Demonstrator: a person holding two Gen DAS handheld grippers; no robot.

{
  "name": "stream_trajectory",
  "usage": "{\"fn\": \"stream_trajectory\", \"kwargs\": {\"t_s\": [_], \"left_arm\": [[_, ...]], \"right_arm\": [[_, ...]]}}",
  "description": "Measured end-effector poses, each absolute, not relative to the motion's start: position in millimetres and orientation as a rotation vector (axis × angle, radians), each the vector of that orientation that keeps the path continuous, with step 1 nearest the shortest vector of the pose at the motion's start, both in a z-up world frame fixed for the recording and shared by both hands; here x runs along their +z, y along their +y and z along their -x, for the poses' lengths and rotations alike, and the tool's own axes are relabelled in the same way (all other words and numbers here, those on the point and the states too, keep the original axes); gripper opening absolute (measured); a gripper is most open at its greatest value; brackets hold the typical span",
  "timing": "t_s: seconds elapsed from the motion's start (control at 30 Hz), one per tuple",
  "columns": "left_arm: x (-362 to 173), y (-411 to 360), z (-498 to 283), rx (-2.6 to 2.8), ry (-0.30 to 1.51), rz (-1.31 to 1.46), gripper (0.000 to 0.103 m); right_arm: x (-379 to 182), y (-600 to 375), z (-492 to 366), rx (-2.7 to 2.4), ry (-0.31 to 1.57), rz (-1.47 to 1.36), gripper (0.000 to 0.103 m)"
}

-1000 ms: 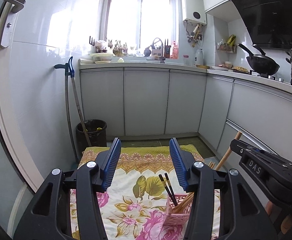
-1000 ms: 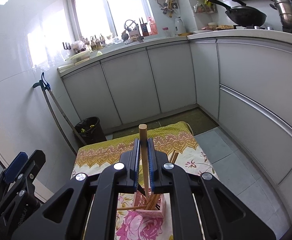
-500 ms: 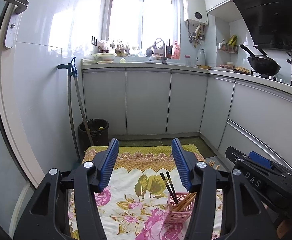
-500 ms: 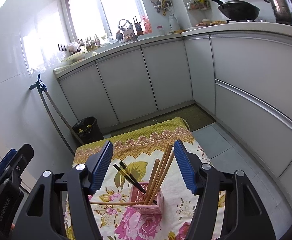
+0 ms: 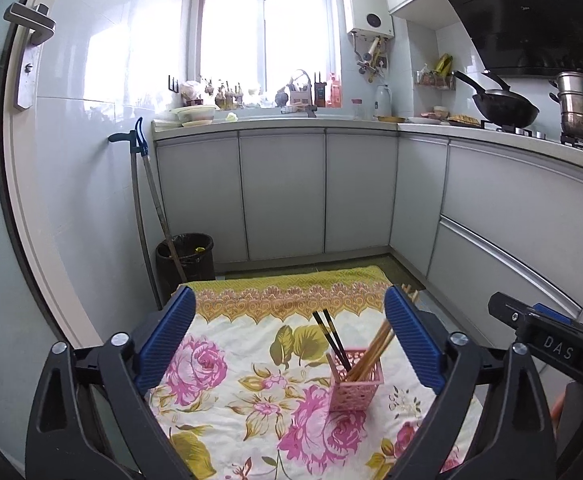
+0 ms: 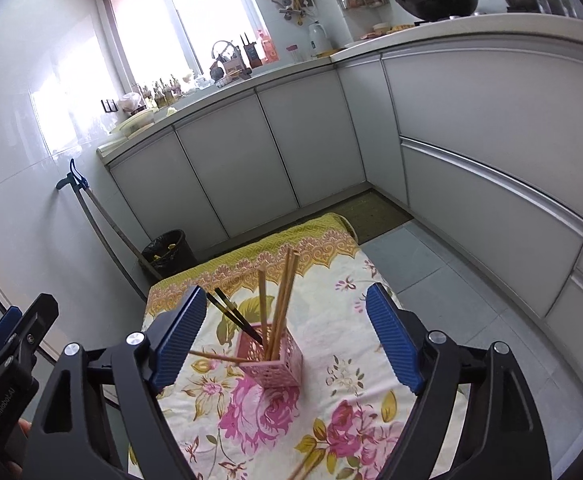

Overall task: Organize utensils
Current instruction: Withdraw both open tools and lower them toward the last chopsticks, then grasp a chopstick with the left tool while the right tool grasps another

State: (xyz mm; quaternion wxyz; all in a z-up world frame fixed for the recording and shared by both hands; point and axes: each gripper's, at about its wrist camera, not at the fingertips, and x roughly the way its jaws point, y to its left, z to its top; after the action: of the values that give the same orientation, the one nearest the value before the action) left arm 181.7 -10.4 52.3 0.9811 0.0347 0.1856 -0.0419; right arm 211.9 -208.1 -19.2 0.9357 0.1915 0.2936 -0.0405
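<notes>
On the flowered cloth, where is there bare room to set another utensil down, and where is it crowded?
Free: the stretch of floral tablecloth between the left edge and the pink holder, and the yellow border strip at the far end. Crowded: around the holder, where black chopsticks and wooden chopsticks lean outward and a loose stick lies beside it.

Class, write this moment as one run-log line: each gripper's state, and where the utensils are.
left gripper: open, empty | right gripper: open, empty | chopsticks: standing in pink basket | basket: on floral cloth
</notes>
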Motion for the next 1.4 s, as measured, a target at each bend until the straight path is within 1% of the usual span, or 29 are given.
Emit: {"fn": "stream_trajectory", "kwargs": {"t_s": [0.03, 0.07, 0.1, 0.23, 0.4, 0.43, 0.47, 0.5, 0.57, 0.67, 0.7, 0.73, 0.77, 0.8, 0.93, 1.17, 1.33, 1.4], "left_arm": [[48, -11, -178, -0.106, 0.396, -0.082, 0.096], [43, -13, -173, -0.130, 0.421, -0.095, 0.096], [37, -16, -169, -0.152, 0.450, -0.114, 0.096], [0, -36, -161, -0.302, 0.626, -0.195, 0.096], [-75, -72, -179, -0.420, 0.882, -0.307, 0.095], [-91, -78, -186, -0.440, 0.936, -0.314, 0.093], [-107, -83, -195, -0.449, 0.991, -0.319, 0.085], [-122, -85, -202, -0.448, 1.043, -0.320, 0.081], [-150, -88, -220, -0.432, 1.134, -0.315, 0.065], [-182, -94, -236, -0.415, 1.233, -0.318, 0.050], [-189, -96, -239, -0.415, 1.257, -0.321, 0.048], [-195, -100, -242, -0.413, 1.278, -0.331, 0.043], [-202, -104, -245, -0.410, 1.297, -0.345, 0.037], [-206, -107, -248, -0.409, 1.308, -0.360, 0.035], [-221, -116, -256, -0.398, 1.349, -0.391, 0.017], [-224, -114, -260, -0.411, 1.364, -0.361, 0.017], [-231, -119, -259, -0.410, 1.383, -0.389, 0.017], [-234, -121, -259, -0.424, 1.375, -0.396, 0.015]], "right_arm": [[-24, -214, -203, -0.093, 0.606, -0.398, 0.091], [-30, -220, -194, -0.106, 0.613, -0.406, 0.095], [-36, -225, -186, -0.110, 0.624, -0.412, 0.096], [-72, -240, -160, -0.135, 0.738, -0.425, 0.096], [-136, -254, -143, -0.116, 0.961, -0.527, 0.096], [-148, -257, -141, -0.109, 1.006, -0.555, 0.096], [-158, -258, -141, -0.104, 1.042, -0.581, 0.096], [-167, -261, -139, -0.101, 1.071, -0.601, 0.096], [-176, -264, -140, -0.108, 1.098, -0.598, 0.096], [-184, -270, -139, -0.117, 1.118, -0.623, 0.096], [-189, -272, -140, -0.115, 1.136, -0.636, 0.096], [-192, -275, -141, -0.113, 1.150, -0.651, 0.096], [-195, -278, -141, -0.110, 1.163, -0.670, 0.096], [-197, -280, -141, -0.107, 1.174, -0.685, 0.096], [-196, -283, -142, -0.098, 1.170, -0.702, 0.096], [-194, -286, -141, -0.100, 1.158, -0.711, 0.096], [-194, -288, -141, -0.107, 1.161, -0.712, 0.096], [-194, -287, -141, -0.111, 1.167, -0.709, 0.096]]}}
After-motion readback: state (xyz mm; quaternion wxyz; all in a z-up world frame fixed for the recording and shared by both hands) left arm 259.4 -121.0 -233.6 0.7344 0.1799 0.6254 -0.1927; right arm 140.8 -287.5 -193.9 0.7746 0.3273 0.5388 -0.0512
